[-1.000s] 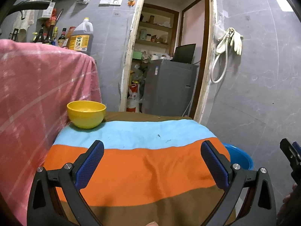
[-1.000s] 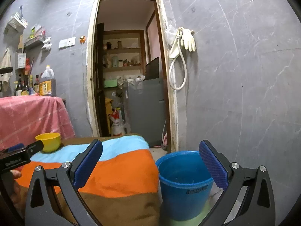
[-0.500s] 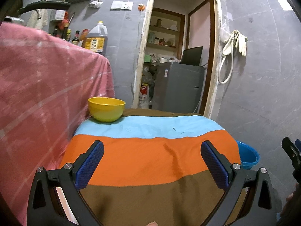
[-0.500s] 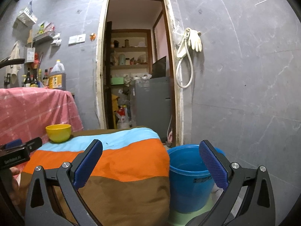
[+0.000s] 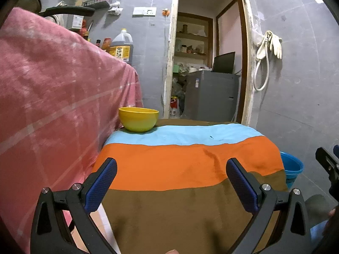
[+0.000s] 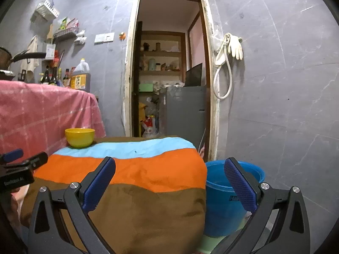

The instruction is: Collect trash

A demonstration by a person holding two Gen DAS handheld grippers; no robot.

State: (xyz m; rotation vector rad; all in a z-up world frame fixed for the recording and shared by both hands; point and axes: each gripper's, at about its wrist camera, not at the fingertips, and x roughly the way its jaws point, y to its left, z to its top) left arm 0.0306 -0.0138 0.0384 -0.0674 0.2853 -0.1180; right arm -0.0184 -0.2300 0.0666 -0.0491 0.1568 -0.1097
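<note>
Trash is not showing anywhere on the striped cloth covering the worktop; the only thing sitting there is a yellow bowl, lying ahead and to the left of the left claw, at the far corner. Both claws are gaping wide, gripping nothing. The blue bucket is standing on the floor just beyond the right claw, toward its right finger, so that hand seems nearer for dropping anything.

Striped cloth top bare in the middle, yellow bowl at far-left corner, blue bucket beside right edge
</note>
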